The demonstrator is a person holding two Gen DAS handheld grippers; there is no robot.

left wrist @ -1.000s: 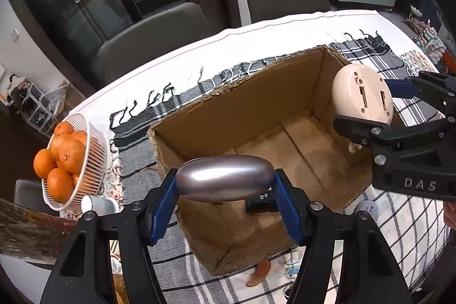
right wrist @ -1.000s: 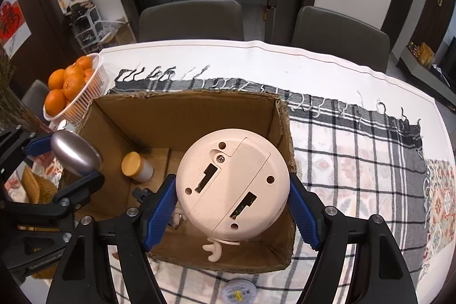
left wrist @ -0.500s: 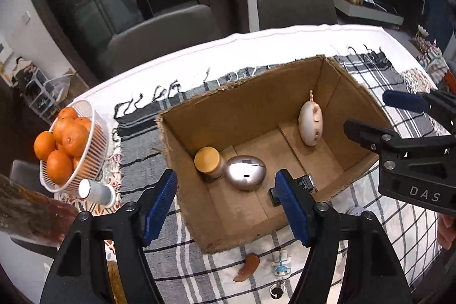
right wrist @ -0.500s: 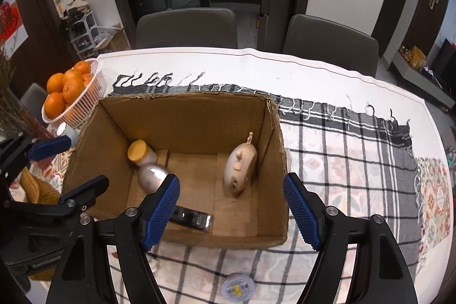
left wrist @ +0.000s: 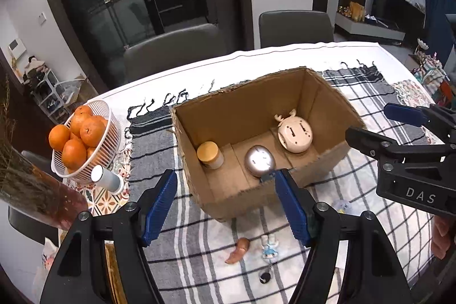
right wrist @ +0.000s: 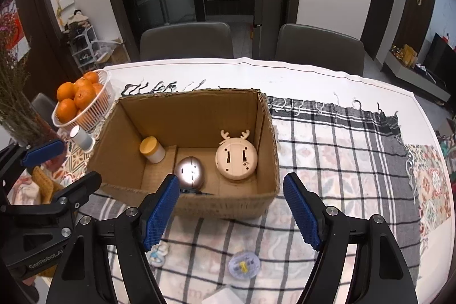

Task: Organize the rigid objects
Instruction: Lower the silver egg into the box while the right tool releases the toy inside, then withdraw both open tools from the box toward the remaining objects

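Both grippers hang above the table, jaws spread wide and holding nothing — the left gripper (left wrist: 225,204) over the near left corner of the cardboard box (right wrist: 266,116), the right gripper (right wrist: 230,211) over its near wall. Inside the box, the cream deer-shaped gadget (right wrist: 236,158) lies face down at the right, the silver oval (right wrist: 189,171) beside it in the middle, and a small jar with a yellow lid (right wrist: 152,149) in the left corner. Out on the checked cloth (right wrist: 336,150) — a round disc (right wrist: 244,265), a little figurine (left wrist: 268,248) and a brown piece (left wrist: 238,246). A basket of oranges (left wrist: 85,141) sits left of the box.
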